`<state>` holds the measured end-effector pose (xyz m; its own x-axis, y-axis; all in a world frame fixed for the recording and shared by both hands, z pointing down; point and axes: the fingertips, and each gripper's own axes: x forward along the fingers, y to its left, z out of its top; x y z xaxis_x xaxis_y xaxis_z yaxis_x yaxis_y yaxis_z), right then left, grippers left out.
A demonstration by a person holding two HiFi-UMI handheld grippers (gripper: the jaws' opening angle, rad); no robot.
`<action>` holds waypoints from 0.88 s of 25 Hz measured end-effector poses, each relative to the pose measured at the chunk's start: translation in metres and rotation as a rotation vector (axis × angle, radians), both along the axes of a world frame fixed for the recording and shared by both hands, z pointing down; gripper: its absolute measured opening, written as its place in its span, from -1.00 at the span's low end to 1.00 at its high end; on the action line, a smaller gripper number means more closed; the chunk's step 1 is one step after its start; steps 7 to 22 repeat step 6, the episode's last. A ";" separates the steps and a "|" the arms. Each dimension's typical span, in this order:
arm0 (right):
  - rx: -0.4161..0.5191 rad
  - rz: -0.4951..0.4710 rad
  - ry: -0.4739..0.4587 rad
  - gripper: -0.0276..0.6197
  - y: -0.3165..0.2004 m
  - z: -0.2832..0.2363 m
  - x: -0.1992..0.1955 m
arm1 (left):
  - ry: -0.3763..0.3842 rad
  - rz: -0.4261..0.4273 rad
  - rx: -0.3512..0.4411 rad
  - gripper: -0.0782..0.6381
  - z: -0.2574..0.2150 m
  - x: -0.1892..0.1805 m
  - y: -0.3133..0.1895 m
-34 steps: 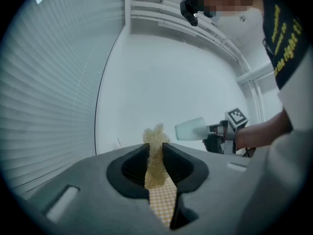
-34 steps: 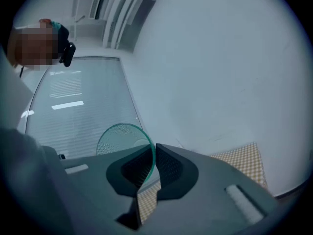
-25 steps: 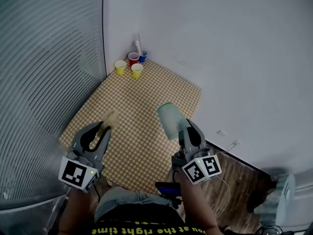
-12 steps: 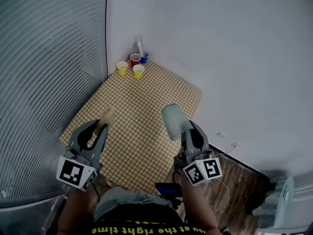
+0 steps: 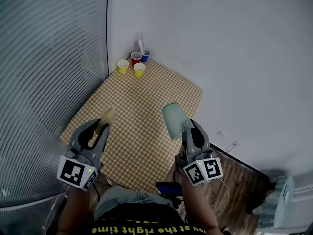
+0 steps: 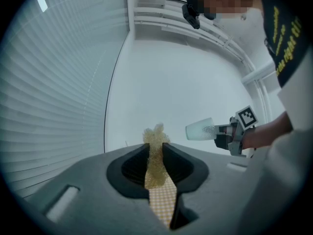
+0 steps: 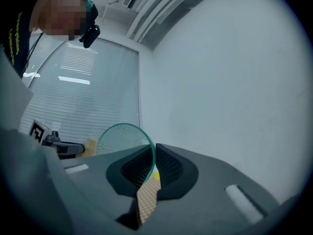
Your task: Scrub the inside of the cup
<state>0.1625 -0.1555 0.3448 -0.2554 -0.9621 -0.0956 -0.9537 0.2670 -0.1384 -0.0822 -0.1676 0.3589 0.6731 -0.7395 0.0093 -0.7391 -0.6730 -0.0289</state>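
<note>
A pale green see-through cup (image 5: 173,120) lies on its side in the air over the checked tablecloth (image 5: 142,94), its mouth turned left. My right gripper (image 5: 189,127) is shut on the cup's wall near the rim; in the right gripper view the cup (image 7: 122,138) wall sits pinched between the jaws of the right gripper (image 7: 152,154). My left gripper (image 5: 101,128) is shut on a yellowish scrubbing pad (image 5: 109,115). The pad (image 6: 155,153) sticks out past the left gripper (image 6: 155,150). Pad and cup (image 6: 200,129) are well apart, and both grippers point level.
At the cloth's far corner stand two yellow cups (image 5: 122,65), a red cup (image 5: 136,58) and a blue cup (image 5: 145,56), with a white stick (image 5: 142,43) rising from them. Ribbed blinds (image 5: 44,72) run along the left, a white wall (image 5: 220,48) behind. Wood floor (image 5: 234,180) shows at right.
</note>
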 end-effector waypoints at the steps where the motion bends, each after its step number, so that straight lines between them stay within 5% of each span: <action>1: -0.001 0.000 -0.001 -0.84 0.000 0.001 0.000 | 0.000 0.000 -0.001 -0.54 0.000 0.000 0.000; 22: 0.002 0.001 -0.009 -0.84 0.000 0.002 0.000 | 0.003 0.000 -0.002 -0.54 0.002 0.000 -0.001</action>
